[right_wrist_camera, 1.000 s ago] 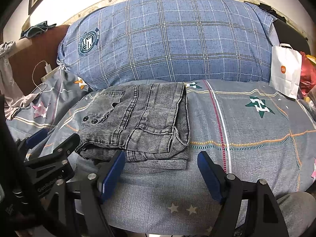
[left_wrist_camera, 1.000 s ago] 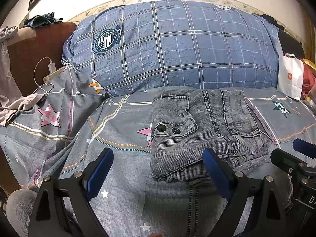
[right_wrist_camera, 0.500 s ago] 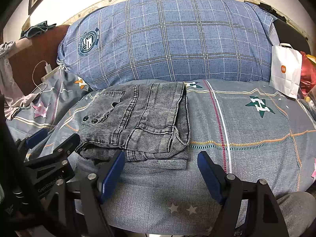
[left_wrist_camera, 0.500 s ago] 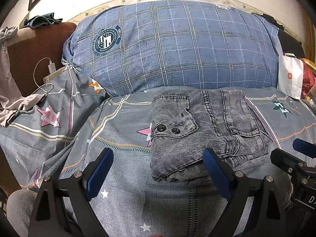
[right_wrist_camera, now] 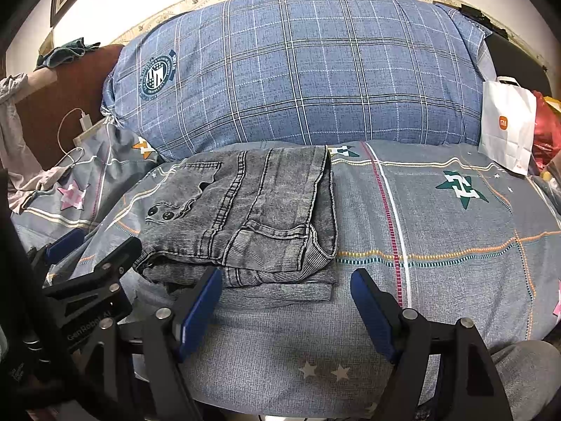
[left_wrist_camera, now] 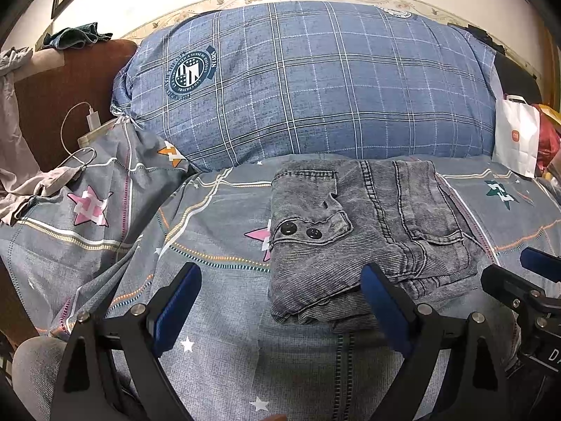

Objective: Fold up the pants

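Comparing with a moment ago, nothing shifts: the bed (left_wrist_camera: 217,315) carries my grey jeans (right_wrist_camera: 252,217) folded compactly before the plaid pillow (right_wrist_camera: 298,70). Left tongs (left_wrist_camera: 280,310) and right tongs (right_wrist_camera: 285,310) hover wide, empty; folding looks finished.

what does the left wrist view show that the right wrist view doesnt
Only the left wrist view shows the pink star tucked under the folded jeans and the open left gripper from behind. Only the right wrist view shows the red stripe on the bedspread and the open right gripper from behind. Both share the jeans, plaid pillow and white bag.
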A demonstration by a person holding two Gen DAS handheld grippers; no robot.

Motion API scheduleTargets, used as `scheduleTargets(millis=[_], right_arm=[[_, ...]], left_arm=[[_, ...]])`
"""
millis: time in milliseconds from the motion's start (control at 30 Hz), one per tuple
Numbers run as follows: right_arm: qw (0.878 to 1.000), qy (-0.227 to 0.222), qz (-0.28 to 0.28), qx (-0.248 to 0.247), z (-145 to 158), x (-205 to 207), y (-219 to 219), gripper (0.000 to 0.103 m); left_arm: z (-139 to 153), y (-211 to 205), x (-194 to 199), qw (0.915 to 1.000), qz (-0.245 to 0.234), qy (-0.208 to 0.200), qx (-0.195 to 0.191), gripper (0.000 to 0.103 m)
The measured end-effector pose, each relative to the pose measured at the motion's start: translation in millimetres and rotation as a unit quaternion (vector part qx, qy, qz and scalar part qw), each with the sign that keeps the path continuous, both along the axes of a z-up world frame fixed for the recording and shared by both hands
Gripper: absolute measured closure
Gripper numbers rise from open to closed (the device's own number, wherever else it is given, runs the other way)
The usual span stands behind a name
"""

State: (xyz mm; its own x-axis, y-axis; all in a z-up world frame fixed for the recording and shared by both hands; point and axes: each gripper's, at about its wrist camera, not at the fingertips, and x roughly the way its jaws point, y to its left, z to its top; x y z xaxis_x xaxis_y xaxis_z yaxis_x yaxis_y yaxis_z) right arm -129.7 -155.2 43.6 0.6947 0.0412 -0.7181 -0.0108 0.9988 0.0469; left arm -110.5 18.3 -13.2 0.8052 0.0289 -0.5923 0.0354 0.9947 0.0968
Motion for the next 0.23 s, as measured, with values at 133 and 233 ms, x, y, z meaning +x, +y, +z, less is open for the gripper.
scheduleTargets(millis=[133, 233], right_arm=[[1.0, 0.0, 0.0, -0.001, 0.0, -0.8, 0.7, 0.024], [1.0, 0.002, -0.001, 0.0, -1.0, -0.7, 0.4, 0.024]], left_arm=[[0.8, -0.6, -1.6, 1.0, -0.001, -0.006, 0.002, 0.011], [0.3, -1.3, -2.1, 1.0, -0.003, -0.008, 0.004, 0.011]])
